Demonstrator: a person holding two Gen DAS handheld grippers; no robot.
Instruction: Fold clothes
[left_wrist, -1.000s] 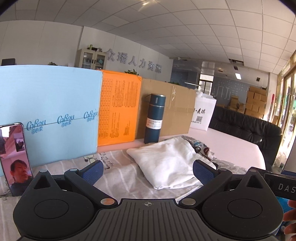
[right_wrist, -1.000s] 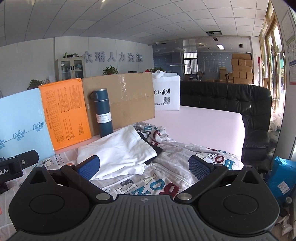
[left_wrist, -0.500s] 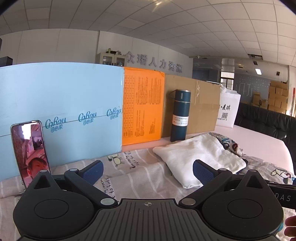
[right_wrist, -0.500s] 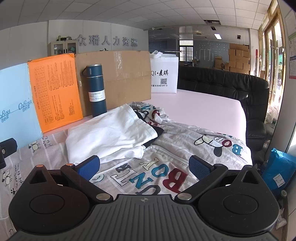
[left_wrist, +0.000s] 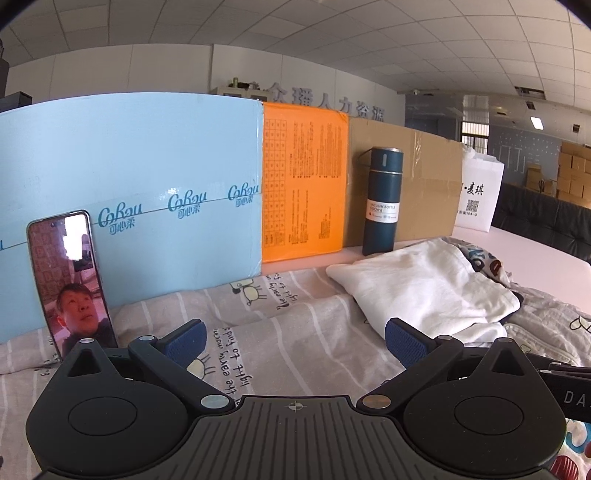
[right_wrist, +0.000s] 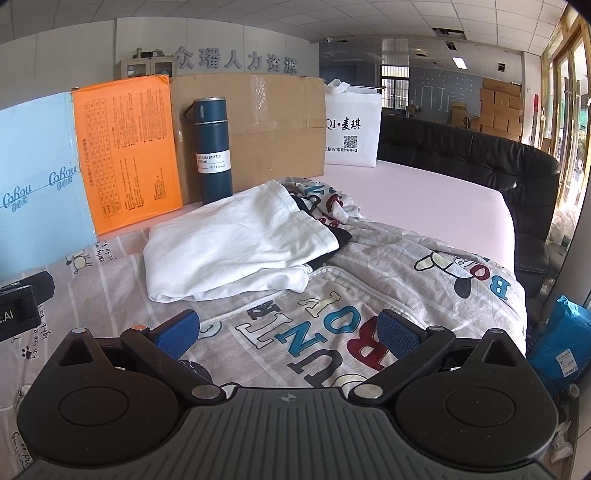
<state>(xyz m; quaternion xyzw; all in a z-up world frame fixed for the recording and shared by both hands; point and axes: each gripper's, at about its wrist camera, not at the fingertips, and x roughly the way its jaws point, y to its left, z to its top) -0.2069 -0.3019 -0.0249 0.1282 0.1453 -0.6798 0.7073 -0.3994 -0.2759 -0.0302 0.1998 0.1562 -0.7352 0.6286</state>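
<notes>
Folding barely begun, both tongs empty above the clothes.

Left tongs (left_wrist: 293, 341) and right tongs (right_wrist: 288, 330) hang with jaws spread wide and nothing between the blue pads; neither touches cloth. At centre frame in the right wrist view lies a white garment (right_wrist: 236, 240), loosely doubled over but rumpled, with a dark piece (right_wrist: 341, 236) poking out under its right edge, so it looks at most half folded. Beneath and to the lower right spreads a grey printed garment (right_wrist: 332, 321) with big coloured letters, creased and unfolded, bunching up toward the upper centre. A striped cartoon-print cloth (left_wrist: 280, 332) covers the lower middle of the left wrist view on the pink worktop (right_wrist: 424, 192). By my reckoning, nearly all the work remains: flattening, folding and stacking each piece.
</notes>
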